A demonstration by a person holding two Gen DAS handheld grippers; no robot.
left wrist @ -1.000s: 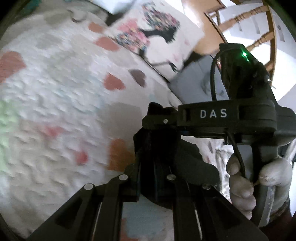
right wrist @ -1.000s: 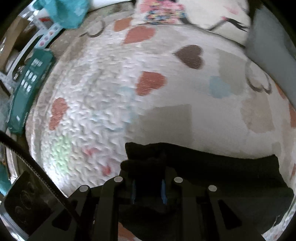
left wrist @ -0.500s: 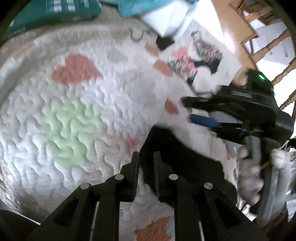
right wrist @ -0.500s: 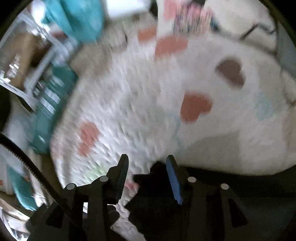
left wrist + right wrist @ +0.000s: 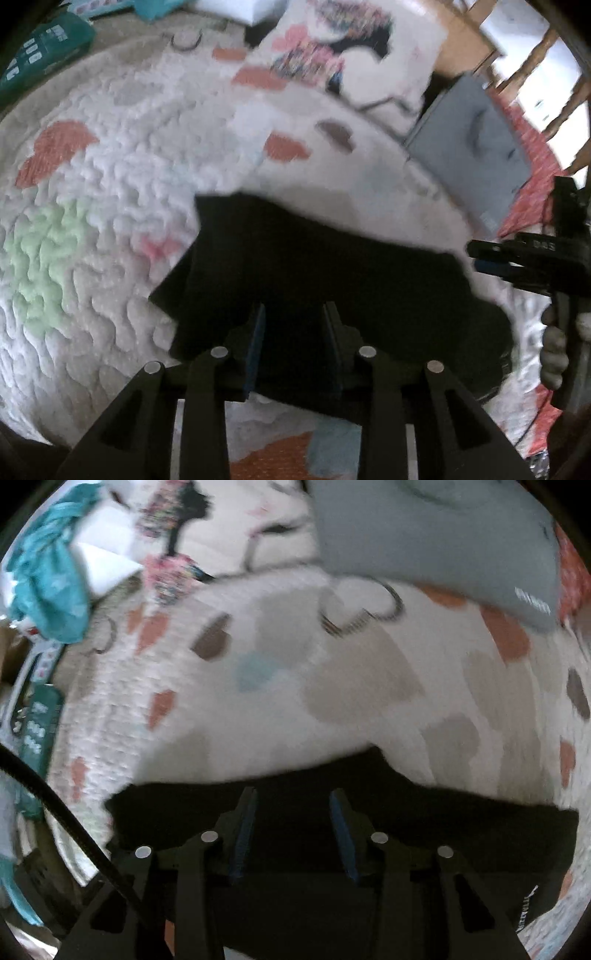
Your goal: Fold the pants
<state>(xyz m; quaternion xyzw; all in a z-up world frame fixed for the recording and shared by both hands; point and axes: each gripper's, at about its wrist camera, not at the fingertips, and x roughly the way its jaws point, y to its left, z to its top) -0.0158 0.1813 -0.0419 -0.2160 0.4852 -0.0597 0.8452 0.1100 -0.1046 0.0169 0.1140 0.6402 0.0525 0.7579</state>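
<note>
"DAS" reads on your right gripper point(image 5: 480, 260); pants point(image 5: 314, 280) print unreadable. Left gripper point(image 5: 295, 332) fingers opening, right closing, both apart, gripping nothing.

My left tongs point(image 5: 293, 314) are matte black, with two ribbed fingers lined inside by blue pads point(image 5: 255, 343) and four silver screw heads across the linkage bars. My right tongs point(image 5: 291, 797) match them, blue pads and silver screws alike, and a black cable point(image 5: 74, 834) curves past their left side. In the left view their black body reads "DAS" in white.
</note>
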